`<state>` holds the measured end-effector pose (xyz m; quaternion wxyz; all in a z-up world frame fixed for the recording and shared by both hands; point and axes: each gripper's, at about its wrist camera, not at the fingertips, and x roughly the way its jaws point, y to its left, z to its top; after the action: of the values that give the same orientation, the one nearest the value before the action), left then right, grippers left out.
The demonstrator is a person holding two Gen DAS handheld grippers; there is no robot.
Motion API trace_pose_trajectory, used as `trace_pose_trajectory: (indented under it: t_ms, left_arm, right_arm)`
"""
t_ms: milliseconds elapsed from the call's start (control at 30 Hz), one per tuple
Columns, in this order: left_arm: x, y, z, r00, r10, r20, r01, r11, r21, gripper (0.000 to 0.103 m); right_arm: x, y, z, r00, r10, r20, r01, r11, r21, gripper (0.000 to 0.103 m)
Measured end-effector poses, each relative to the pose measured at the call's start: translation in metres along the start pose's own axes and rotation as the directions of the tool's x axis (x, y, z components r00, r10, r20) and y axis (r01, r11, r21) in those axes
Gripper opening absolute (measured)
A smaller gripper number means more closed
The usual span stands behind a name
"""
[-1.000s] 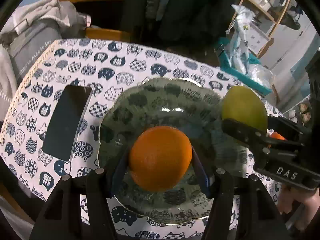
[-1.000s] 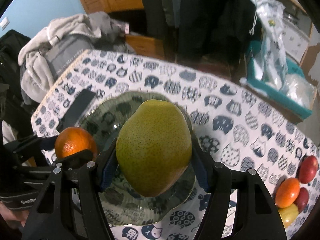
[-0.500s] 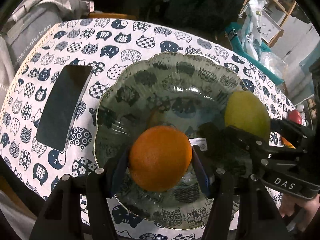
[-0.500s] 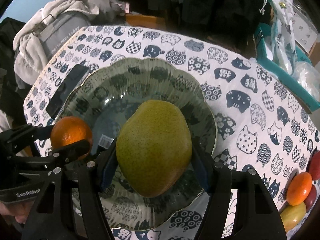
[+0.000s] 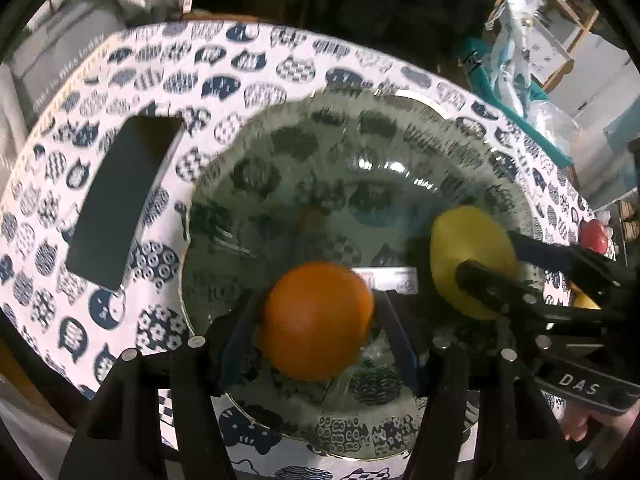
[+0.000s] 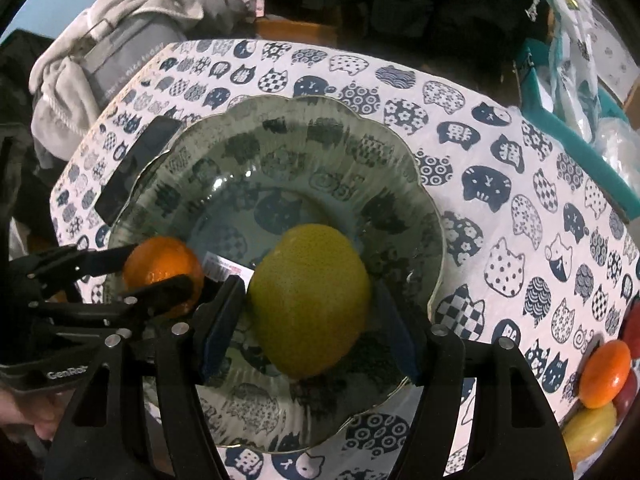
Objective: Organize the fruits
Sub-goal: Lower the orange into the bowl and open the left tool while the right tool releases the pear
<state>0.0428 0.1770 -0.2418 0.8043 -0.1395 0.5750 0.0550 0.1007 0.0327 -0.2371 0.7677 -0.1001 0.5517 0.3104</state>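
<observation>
Left gripper (image 5: pixel 316 320): pinching an orange (image 5: pixel 316 320) low inside the glass bowl (image 5: pixel 360 120). Right gripper (image 6: pixel 308 304): clamped on a green pear (image 6: pixel 308 300) in the same bowl. Bowl: scalloped, on a cat-print tablecloth (image 6: pixel 500 184). Black phone (image 5: pixel 120 208): beside the bowl. Loose fruits (image 6: pixel 604 376): at the cloth's edge. Beyond: grey clothing (image 6: pixel 120 56), teal bin (image 6: pixel 580 128), wooden shelf (image 5: pixel 576 32).

The far half of the glass bowl (image 6: pixel 400 168) lies bare, and entry from above is left open there. The near half is filled by the orange (image 5: pixel 316 320) and the pear (image 6: pixel 308 300), each flanked by black fingers. The bowl's left rim is crowded by a dark phone (image 5: pixel 120 204). Loose fruit (image 6: pixel 604 372) is piled at the right table edge.
</observation>
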Motion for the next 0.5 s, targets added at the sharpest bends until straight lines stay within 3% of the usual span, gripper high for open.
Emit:
trace_pose_trajectory:
  t_ms: [500]
  left_arm:
    - [-0.047, -0.026, 0.008, 0.993, -0.044, 0.108, 0.039, 0.998, 0.051, 0.065]
  right_arm:
    - [-0.053, -0.022, 0.001, 0.990, -0.025, 0.139, 0.014, 0.997, 0.080, 0.068]
